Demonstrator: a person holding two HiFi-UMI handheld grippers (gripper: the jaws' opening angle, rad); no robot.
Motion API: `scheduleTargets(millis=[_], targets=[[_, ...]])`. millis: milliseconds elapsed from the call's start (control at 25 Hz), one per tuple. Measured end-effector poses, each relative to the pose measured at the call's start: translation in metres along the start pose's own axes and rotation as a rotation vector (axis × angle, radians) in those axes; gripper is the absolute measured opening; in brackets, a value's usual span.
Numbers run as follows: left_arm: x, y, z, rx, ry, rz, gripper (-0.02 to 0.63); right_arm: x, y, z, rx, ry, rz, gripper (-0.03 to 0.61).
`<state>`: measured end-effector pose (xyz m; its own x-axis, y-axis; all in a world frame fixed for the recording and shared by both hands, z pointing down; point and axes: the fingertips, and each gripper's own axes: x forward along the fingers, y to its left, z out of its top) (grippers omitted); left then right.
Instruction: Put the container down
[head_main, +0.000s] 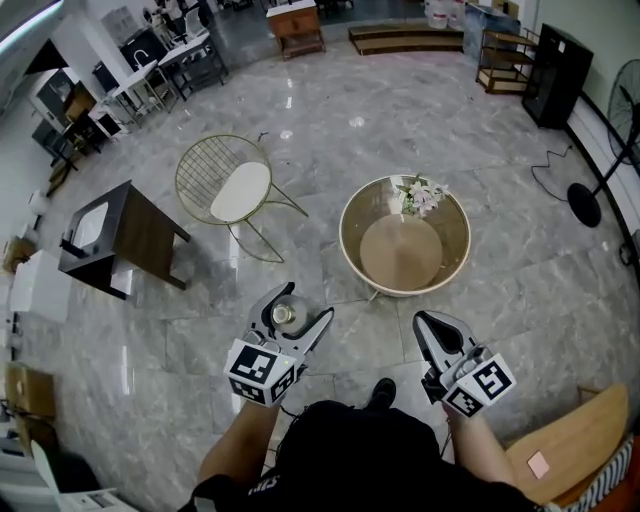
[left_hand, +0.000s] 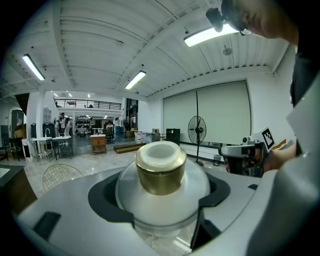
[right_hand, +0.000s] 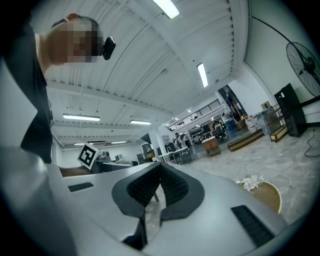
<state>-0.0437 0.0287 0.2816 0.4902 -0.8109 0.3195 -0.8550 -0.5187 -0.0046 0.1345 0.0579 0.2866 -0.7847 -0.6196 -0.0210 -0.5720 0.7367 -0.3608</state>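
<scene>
Head view: person stands on a marble floor, both tools held low in front of the body.
Left tool: jaws clamped on the container, pads against its round belly below the gold collar.
Container position: in the air over the floor, well short of the round tabletop.
Right tool: jaws pressed together, nothing between them.
Handling (judgement): frosted glass globe, probably light, brittle and slick; the curved wall may slide in the pads. Best hold is at the widest girth, upright.
Set-down (judgement): bare centre of the tabletop, apart from the flowers; lower gently before release.
</scene>
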Motion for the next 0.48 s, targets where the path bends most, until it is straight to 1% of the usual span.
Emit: scheduleTargets(millis=[160,360,480], targets=[[0.020,-0.002,-0.004,-0.011,0.020,0.004,0.348,0.002,-0.015,0.001,0.011,0.006,0.014,0.015],[0.037,0.002,-0.006,-0.024,0.029,-0.005,0.348,0.007,-0.035,0.001,0.003,0.028,-0.018,0.015],[0.049,0.010,-0.005,-0.029,0.027,-0.011,0.348,0.014,-0.043,0.005,0.011,0.029,-0.021,0.015]])
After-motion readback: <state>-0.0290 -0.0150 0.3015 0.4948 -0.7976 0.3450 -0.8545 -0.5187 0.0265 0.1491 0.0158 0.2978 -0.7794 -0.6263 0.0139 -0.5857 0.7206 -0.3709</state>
